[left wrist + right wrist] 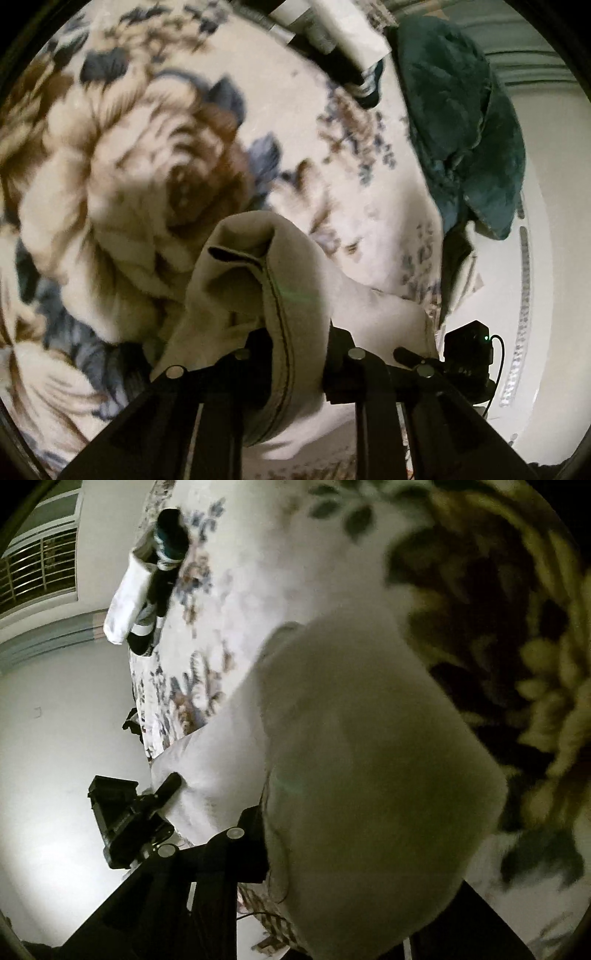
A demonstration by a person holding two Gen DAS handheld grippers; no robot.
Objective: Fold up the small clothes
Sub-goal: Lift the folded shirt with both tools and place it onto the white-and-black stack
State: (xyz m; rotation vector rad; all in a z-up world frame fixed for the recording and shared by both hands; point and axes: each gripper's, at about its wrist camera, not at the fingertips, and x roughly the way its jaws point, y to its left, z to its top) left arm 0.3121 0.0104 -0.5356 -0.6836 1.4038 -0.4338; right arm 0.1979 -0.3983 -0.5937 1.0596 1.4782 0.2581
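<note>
In the left wrist view, the cream blanket printed with large brown and blue flowers (pixel 122 158) fills the left side, blurred, so the print's detail is hard to make out. It covers a bed; the edges run out of the picture at left and bottom. At centre, the left tongs (pixel 295 354) pinch a pale beige garment with a dark stitched seam (pixel 280 295); the cloth bunches up between the two black fingers (pixel 347 369) and hides their tips. To the right, a dark teal fuzzy cloth (pixel 458 122) lies heaped at the blanket's edge, and above it a white and black pile of folded items (pixel 332 33) is cut off by the top rim. Beyond the edge lies bare pale floor (pixel 554 258). The right-hand gripper's black body (pixel 467 354) shows a small green light; no writing on it can be read.

In the right wrist view, a barred window (pixel 37 572) sits far left. A white, black and teal pile of small clothes (pixel 155 576) rests near the blanket's edge (pixel 155 686). The left-hand gripper's black body (pixel 125 819) appears below it. The same pale garment (pixel 369 775) swells across the centre and covers the right tongs (pixel 280 849) almost wholly; only one finger (pixel 247 849) shows, pressed against the cloth, so I cannot tell whether they are closed.
</note>
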